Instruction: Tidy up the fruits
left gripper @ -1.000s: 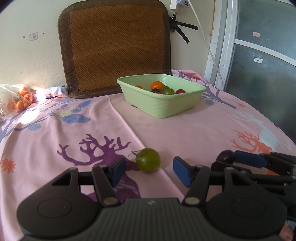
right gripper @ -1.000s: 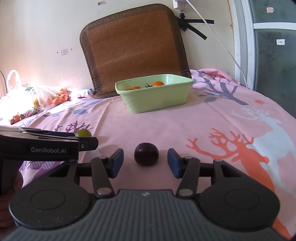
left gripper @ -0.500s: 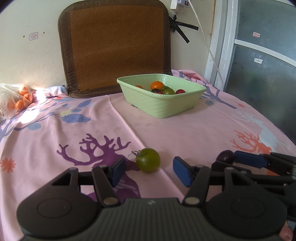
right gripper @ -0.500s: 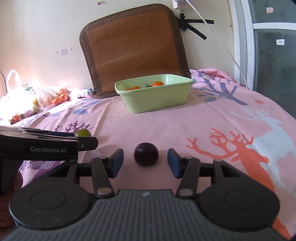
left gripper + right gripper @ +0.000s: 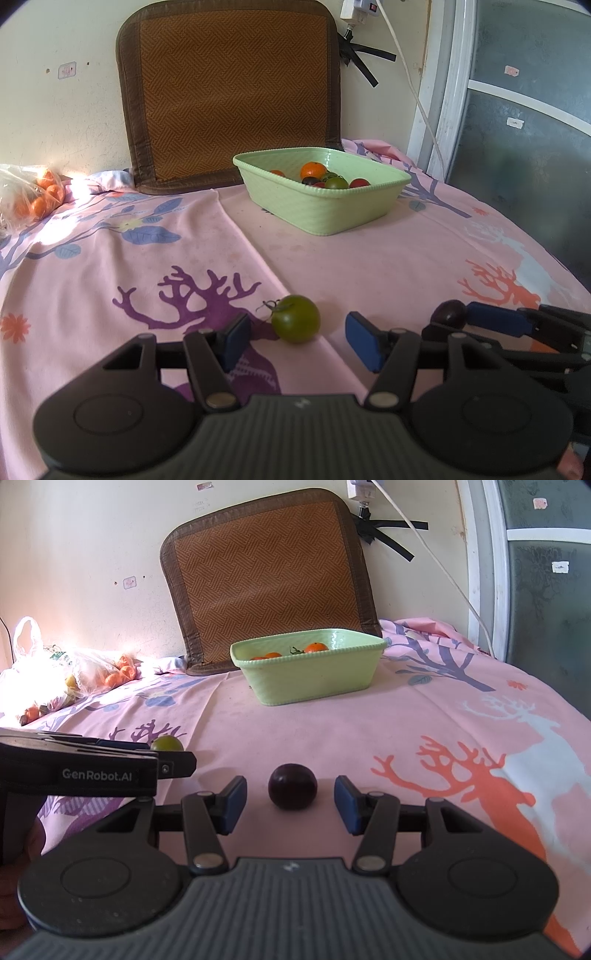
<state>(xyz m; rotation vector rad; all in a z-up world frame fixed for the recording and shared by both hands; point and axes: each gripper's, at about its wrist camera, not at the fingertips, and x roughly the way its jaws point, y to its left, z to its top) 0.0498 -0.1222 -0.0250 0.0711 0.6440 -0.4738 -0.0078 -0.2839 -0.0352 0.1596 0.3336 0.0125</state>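
— Pink cloth [image 5: 369,258] with deer and branch prints covers the whole surface, and a woven mat [image 5: 229,92] leans on the wall behind. What are they up to?

— Lining up two pickups, I'd say. The left gripper [image 5: 295,341] has its blue pads either side of a green tomato [image 5: 296,323], a gap on both sides, touching nothing. The right gripper [image 5: 290,803] frames a dark plum [image 5: 292,786] the same way, partly spread, nothing gripped.

— So next?

— Probably close on each fruit gently, since they're round and could roll, then carry them to the green basket [image 5: 332,218] farther back.

— What's in it?

— An orange, a green tomato, something red, something dark. A plastic bag [image 5: 92,672] of oranges sits far left.
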